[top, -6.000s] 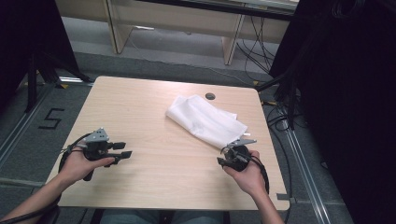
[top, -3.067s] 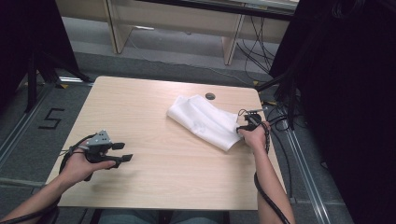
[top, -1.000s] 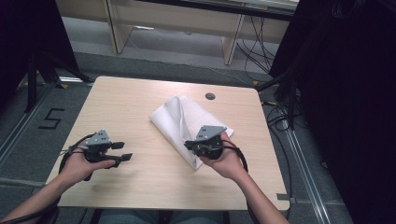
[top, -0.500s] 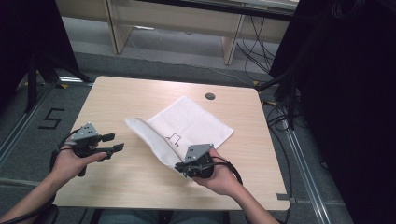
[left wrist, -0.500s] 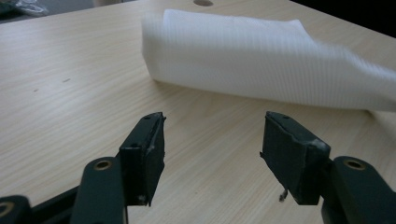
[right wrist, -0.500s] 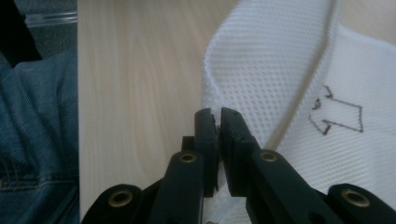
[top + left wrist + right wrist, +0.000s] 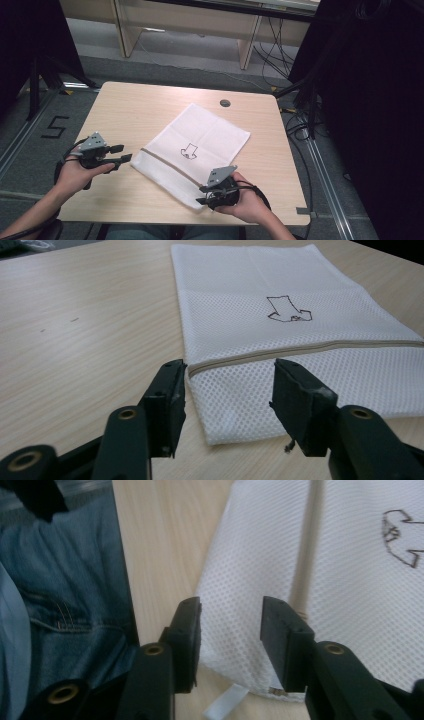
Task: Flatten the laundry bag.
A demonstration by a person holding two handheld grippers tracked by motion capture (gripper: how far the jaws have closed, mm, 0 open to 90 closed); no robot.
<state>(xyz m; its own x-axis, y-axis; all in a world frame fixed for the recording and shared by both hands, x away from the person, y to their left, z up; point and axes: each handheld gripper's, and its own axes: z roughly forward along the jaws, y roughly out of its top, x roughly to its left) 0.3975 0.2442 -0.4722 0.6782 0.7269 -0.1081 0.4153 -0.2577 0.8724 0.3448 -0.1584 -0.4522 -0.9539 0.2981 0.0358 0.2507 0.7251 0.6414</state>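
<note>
Rectangular light-wood laminate table point(image 7: 125, 115), round dark grommet point(image 7: 225, 103) near far edge; grey floor with a taped "5" point(image 7: 54, 127). White mesh zip bag point(image 7: 200, 145) flat at centre-front. Left gripper point(image 7: 119, 154): jaws closing, apart, beside the bag's corner. Right gripper point(image 7: 206, 196): jaws just opened, straddling the near corner.

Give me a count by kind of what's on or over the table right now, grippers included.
White mesh bag: 1
Handheld grippers: 2, the left gripper and the right gripper
Round dark grommet in the table: 1
Total: 4
</note>
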